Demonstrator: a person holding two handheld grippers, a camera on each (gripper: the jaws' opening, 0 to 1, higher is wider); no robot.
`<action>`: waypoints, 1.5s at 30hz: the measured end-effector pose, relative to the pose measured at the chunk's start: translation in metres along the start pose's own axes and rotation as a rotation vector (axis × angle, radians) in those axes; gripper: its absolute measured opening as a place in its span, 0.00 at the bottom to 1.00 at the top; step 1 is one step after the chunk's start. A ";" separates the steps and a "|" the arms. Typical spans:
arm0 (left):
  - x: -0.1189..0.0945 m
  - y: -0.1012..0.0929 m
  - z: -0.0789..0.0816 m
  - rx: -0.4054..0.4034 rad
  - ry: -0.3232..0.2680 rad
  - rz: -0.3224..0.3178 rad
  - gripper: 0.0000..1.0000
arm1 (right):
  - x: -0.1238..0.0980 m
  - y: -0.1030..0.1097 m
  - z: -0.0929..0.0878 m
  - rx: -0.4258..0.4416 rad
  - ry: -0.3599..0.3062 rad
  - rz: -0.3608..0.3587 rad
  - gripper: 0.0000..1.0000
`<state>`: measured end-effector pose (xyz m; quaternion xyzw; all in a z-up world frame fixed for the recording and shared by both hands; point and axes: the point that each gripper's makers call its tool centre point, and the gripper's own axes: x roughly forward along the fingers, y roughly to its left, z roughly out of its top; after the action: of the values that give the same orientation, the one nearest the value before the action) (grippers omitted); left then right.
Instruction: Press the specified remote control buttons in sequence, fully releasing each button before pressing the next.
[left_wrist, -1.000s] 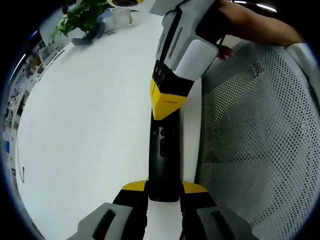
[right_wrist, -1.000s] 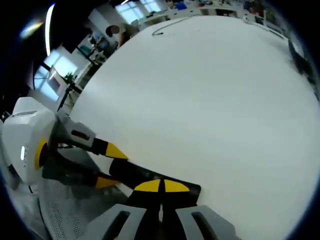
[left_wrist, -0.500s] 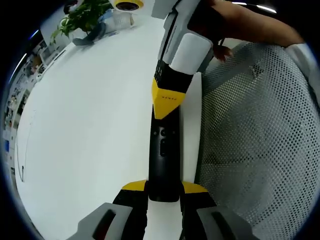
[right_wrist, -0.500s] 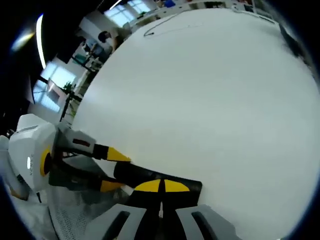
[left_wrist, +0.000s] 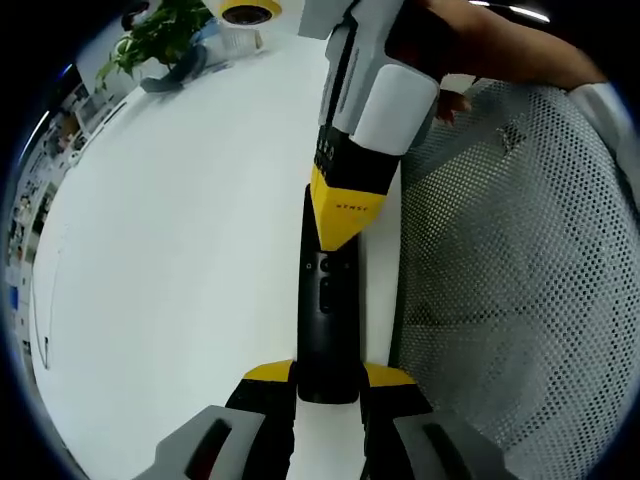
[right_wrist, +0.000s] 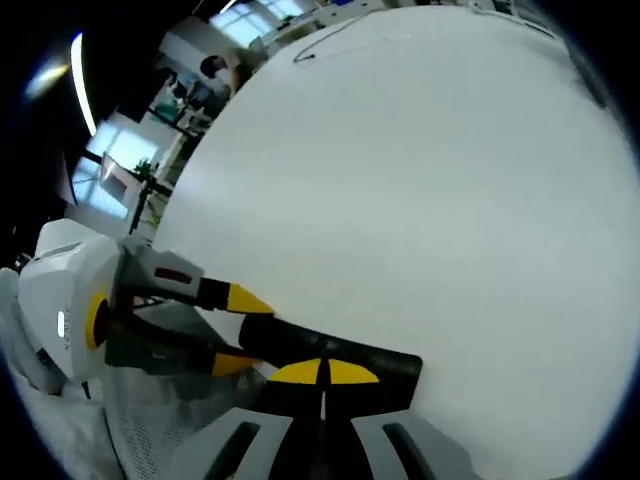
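Note:
A long black remote (left_wrist: 328, 310) lies along the white table (left_wrist: 170, 260), and my left gripper (left_wrist: 328, 375) is shut on its near end with the yellow jaw tips on both sides. My right gripper (left_wrist: 341, 222) comes down from the top with its jaws shut. Its yellow tip sits over the remote's far part, just beyond the small buttons (left_wrist: 327, 267). In the right gripper view my right gripper (right_wrist: 322, 372) has its yellow tips together over the remote (right_wrist: 345, 350). The left gripper (right_wrist: 232, 328) grips the remote from the left. Contact with the remote is hidden.
A grey mesh chair back (left_wrist: 510, 270) stands close along the table's right edge. A potted plant (left_wrist: 160, 30) and a yellow-rimmed object (left_wrist: 248, 10) stand at the table's far end. A thin cable (right_wrist: 335, 40) lies far across the table. A person's arm (left_wrist: 500, 50) holds the right gripper.
The right gripper's yellow tip has slid a little nearer along the remote toward the buttons. The left gripper keeps the same hold.

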<state>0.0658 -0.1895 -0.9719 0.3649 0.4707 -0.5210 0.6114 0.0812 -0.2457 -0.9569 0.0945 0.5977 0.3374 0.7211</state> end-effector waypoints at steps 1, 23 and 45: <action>0.000 0.000 0.000 0.002 0.001 -0.001 0.24 | 0.000 0.000 0.000 -0.002 0.000 -0.001 0.00; 0.001 -0.001 0.001 0.010 0.021 0.002 0.24 | 0.001 -0.001 -0.002 -0.114 0.004 -0.034 0.00; 0.001 -0.001 0.001 -0.005 0.005 0.019 0.24 | -0.008 -0.011 -0.016 0.028 0.088 -0.030 0.00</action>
<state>0.0652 -0.1905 -0.9726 0.3690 0.4700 -0.5131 0.6162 0.0702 -0.2632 -0.9610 0.0807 0.6348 0.3221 0.6977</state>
